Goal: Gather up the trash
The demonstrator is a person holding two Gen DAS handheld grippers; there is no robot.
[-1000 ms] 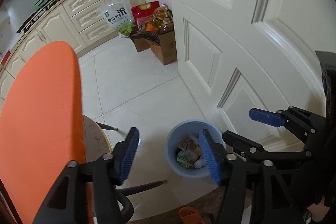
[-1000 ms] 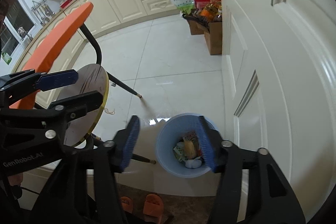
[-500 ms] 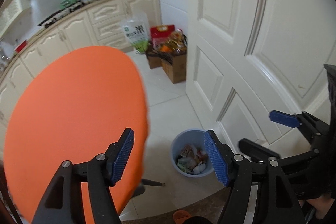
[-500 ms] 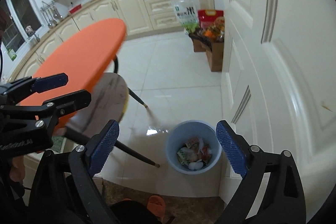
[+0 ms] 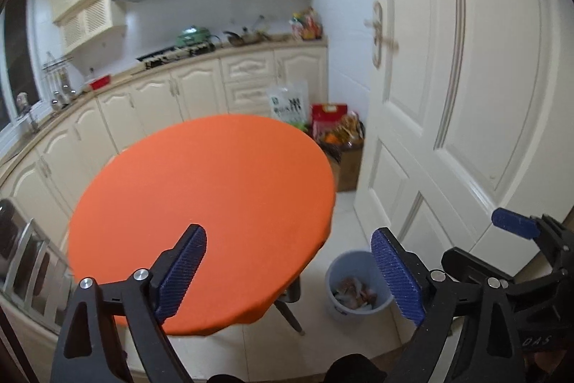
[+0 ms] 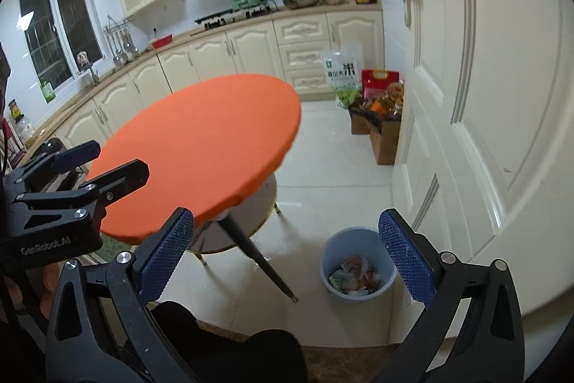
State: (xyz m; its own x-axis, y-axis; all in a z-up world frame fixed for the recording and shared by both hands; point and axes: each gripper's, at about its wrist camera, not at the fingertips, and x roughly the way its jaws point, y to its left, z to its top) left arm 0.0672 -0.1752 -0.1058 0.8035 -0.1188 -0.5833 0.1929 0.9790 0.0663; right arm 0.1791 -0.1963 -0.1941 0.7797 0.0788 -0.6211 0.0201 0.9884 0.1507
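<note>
Orange bench (image 6: 201,149) stands bare; wrappers (image 6: 353,277) already fill the bin (image 6: 358,239) near the door, so your left gripper (image 5: 288,270) and right gripper (image 6: 287,257) hover with jaws released, empty.

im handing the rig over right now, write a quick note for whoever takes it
Left gripper: open, holding nothing, raised over the orange table.
Right gripper: open, holding nothing.
Blue trash bin: on the floor by the white door, beside the table, with wrappers and scraps already in it.
Done: some trash is in the bin.
Left: no loose trash shows on the tabletop or the visible floor; look elsewhere for more.
</note>
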